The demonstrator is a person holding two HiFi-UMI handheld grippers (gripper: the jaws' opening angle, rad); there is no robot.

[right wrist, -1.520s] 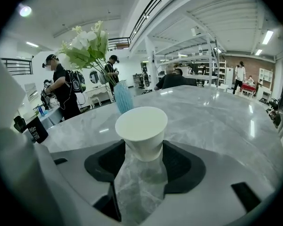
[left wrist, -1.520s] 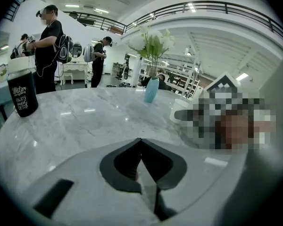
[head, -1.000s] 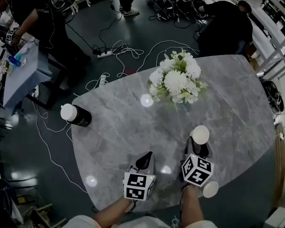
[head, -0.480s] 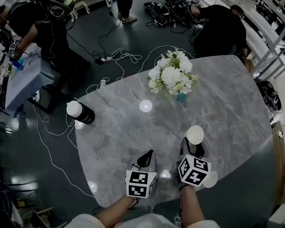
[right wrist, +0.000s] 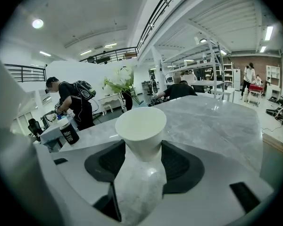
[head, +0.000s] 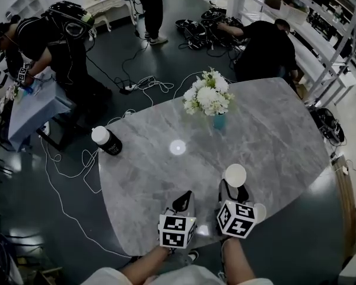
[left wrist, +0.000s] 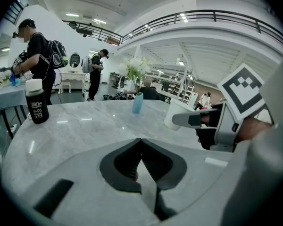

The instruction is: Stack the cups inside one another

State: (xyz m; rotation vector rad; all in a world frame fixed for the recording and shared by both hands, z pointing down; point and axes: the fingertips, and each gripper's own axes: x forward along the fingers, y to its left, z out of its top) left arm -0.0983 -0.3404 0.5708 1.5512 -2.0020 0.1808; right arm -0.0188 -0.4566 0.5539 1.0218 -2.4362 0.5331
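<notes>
My right gripper (head: 235, 189) is shut on a white paper cup (head: 235, 175), which stands upright and mouth up over the near part of the grey marble table (head: 273, 135). In the right gripper view the cup (right wrist: 141, 131) sits between the two dark pads, gripped low on its body. A second white cup (head: 260, 211) shows just right of the right gripper's marker cube, near the table's front edge and partly hidden. My left gripper (head: 181, 203) is shut and empty, left of the right one. The left gripper view shows its tips (left wrist: 140, 140) touching and the held cup (left wrist: 176, 115) off to the right.
A vase of white flowers (head: 207, 97) stands at the middle far side of the table. A dark bottle with a white cap (head: 107, 141) stands near the left edge. Cables lie on the floor beyond, and several people work around the room.
The head view has tilted, so the table sits lower and more of the room shows. Both grippers keep about the same places, and the right one still holds the cup.
</notes>
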